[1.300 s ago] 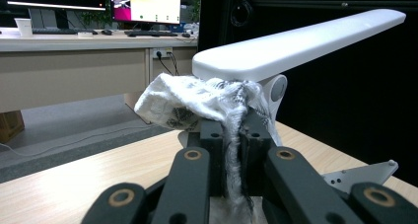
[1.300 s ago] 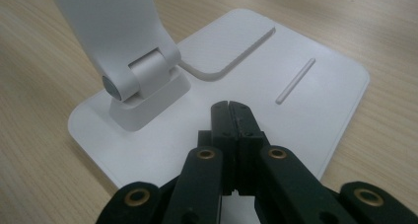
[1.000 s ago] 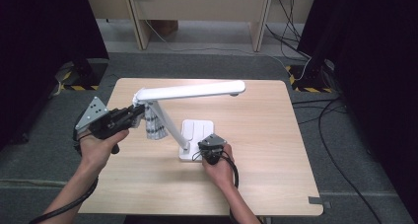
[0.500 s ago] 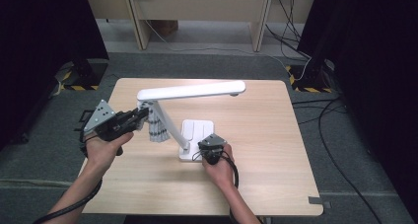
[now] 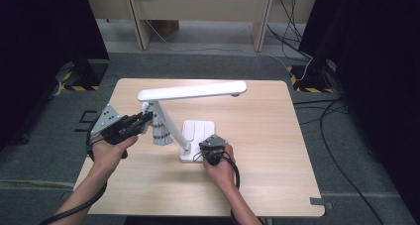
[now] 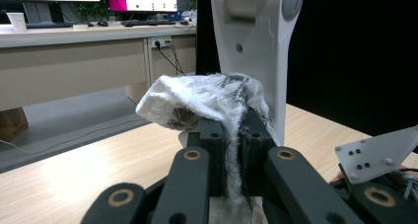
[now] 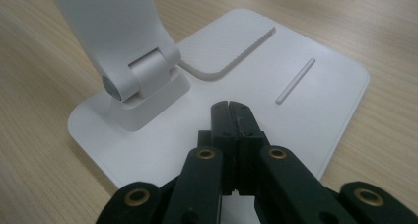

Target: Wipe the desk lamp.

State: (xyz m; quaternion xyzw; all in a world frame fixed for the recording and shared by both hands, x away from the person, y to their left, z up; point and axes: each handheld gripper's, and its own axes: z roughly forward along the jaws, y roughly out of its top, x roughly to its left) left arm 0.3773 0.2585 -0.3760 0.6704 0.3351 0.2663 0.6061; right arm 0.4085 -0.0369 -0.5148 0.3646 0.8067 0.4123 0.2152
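A white desk lamp (image 5: 190,92) stands mid-table, its long head level over a flat white base (image 5: 198,136). My left gripper (image 5: 144,122) is shut on a white cloth with dark flecks (image 5: 159,128), held beside the lamp's slanted arm. In the left gripper view the cloth (image 6: 207,98) bunches over the closed jaws of the left gripper (image 6: 231,128), right in front of the lamp arm (image 6: 256,41). My right gripper (image 5: 212,153) is shut with nothing in it, tips down on the near part of the base. The right gripper (image 7: 231,113) rests on the lamp base (image 7: 296,51) beside the hinge (image 7: 143,81).
The wooden table (image 5: 267,150) has bare room on its right half and along the front edge. Behind it stand a long wooden desk (image 5: 198,7) and cables on the grey floor (image 5: 307,61). Dark curtains flank both sides.
My left gripper has sunk a little with the cloth, down along the lamp's arm. The right gripper and the lamp have stayed in place.
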